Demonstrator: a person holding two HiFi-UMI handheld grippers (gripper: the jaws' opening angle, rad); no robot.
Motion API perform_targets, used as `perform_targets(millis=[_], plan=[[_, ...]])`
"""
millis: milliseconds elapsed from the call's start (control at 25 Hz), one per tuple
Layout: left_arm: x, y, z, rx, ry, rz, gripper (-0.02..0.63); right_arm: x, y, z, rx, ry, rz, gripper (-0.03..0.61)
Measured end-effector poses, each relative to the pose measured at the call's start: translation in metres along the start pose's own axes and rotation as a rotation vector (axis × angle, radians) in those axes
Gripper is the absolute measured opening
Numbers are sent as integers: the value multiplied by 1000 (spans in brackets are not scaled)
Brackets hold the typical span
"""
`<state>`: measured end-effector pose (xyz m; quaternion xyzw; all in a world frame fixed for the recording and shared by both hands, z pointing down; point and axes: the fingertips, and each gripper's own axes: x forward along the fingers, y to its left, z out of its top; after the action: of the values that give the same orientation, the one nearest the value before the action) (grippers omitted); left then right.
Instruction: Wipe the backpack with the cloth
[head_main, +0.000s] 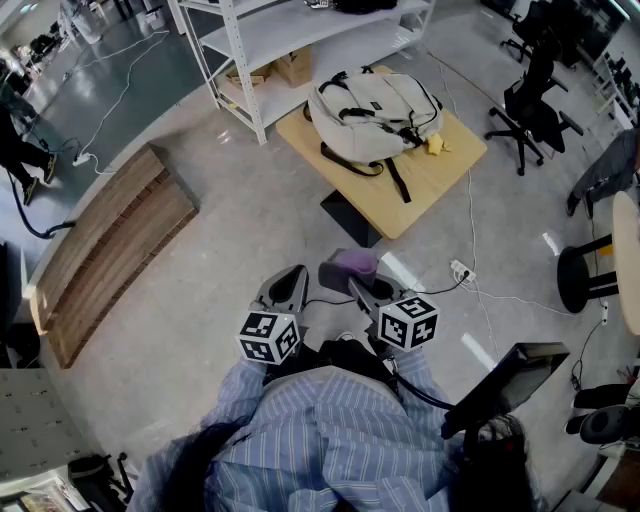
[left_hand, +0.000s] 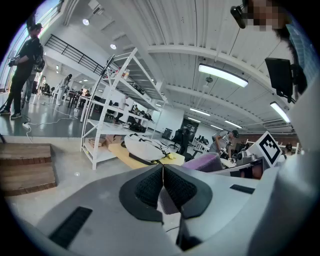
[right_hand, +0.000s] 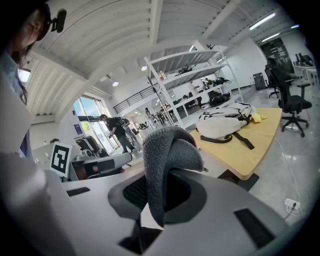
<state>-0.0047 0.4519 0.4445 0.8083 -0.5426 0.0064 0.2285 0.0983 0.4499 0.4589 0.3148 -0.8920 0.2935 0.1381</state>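
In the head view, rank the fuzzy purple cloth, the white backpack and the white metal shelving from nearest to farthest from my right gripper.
1. The fuzzy purple cloth, held in the jaws of the right gripper.
2. The white backpack, ahead on the wooden table.
3. The white metal shelving, beyond the table, slightly left.

Quantities: one backpack (head_main: 375, 112), one cloth (head_main: 354, 263), one table (head_main: 440, 172), one shelving rack (head_main: 262, 32), one wooden platform (head_main: 110, 245), two grippers: left gripper (head_main: 297, 274), right gripper (head_main: 356, 286).

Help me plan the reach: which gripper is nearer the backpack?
Right, slightly. The right gripper, shut on the cloth, is over the floor short of the table, roughly in line with the backpack; the left gripper sits beside it, further left.
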Motion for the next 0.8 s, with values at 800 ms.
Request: perform_targets(millis=[800], plan=[[13, -34, -11, 27, 27, -10, 6, -32, -20, -1, 6, -56, 7, 41]])
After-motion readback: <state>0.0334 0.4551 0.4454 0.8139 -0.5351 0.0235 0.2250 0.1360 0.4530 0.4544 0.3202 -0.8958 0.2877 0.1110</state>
